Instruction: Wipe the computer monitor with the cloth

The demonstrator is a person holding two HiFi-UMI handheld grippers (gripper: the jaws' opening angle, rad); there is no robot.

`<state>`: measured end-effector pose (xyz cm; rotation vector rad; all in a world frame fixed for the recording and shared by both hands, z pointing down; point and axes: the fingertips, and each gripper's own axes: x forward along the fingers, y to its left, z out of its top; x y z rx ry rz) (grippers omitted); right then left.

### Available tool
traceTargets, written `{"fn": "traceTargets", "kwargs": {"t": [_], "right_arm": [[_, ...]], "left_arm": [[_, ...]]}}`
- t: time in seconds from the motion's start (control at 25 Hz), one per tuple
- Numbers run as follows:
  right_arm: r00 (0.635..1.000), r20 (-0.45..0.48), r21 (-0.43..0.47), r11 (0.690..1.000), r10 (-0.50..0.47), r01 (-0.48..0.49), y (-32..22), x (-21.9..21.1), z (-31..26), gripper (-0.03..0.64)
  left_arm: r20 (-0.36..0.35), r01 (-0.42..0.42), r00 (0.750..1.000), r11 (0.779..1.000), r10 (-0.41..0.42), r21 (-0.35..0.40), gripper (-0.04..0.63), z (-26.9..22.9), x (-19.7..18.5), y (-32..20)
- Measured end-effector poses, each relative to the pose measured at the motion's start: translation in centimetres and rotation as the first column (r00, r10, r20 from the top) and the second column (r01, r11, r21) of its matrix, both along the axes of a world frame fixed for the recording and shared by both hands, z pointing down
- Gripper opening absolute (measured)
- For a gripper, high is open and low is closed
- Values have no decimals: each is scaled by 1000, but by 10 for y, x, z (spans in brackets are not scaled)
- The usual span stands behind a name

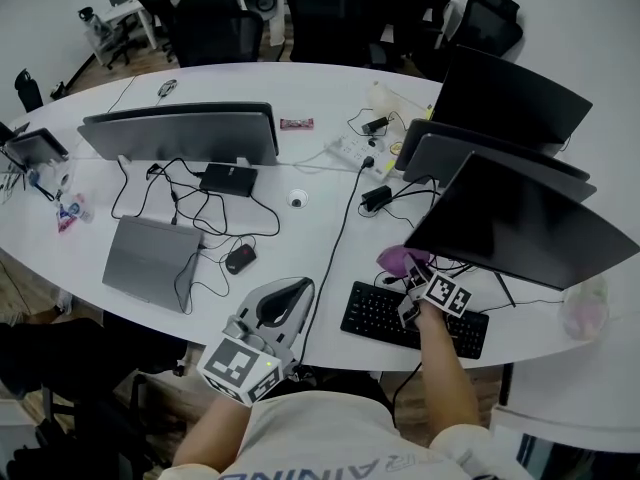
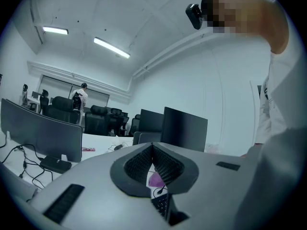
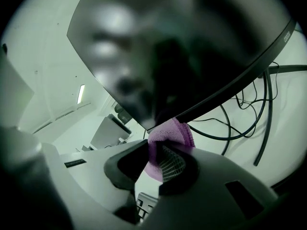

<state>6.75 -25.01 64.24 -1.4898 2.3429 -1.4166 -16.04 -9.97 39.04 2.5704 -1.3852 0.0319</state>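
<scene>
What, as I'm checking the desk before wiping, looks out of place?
Nothing spilled or broken. Loose cables sprawl tangled across the table beside the grey monitor, and a pink wrapper lies by its end.

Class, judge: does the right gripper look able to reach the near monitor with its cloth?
Probably yes: the right gripper, shut on the cloth, sits at the bottom edge of the monitor, unobstructed.

A long white surface with a curved far edge runs ahead of the left hand-held gripper and the right hand-held gripper. Past that far edge, well apart from both, stands a row of black office chairs. Brown floor shows far off to the left hand-held gripper's left. Above that gripper, two light strips glow on the white ceiling. The wall is plain white.
</scene>
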Motion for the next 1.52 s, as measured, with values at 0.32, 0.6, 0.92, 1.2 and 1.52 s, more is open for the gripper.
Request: {"fn": "traceTargets", "kwargs": {"t": [0.32,0.6,0.92,1.2,1.52], "right_arm": [[999,22,4,999,-48,48,2,-33,-2,63],[991,-20,91,986,-135,136,24,-57,-38,63],[980,-79,275,941,-182,197,54,-52,-129,63],[982,-139,448,876,-131,180,77,-20,-218,63],[972,-233,632,756,-23,170,102,23,-306,63]], "left_arm": [[0,0,1000,1000,0,8,9,0,-9,-3],[-16,-17,1000,1000,18,23,9,-6,3,-10],[-42,-42,998,998,44,47,9,-15,28,-20],[-57,-90,994,993,95,80,9,-28,60,-25],[-64,-131,988,984,139,122,9,-44,90,-33]]}}
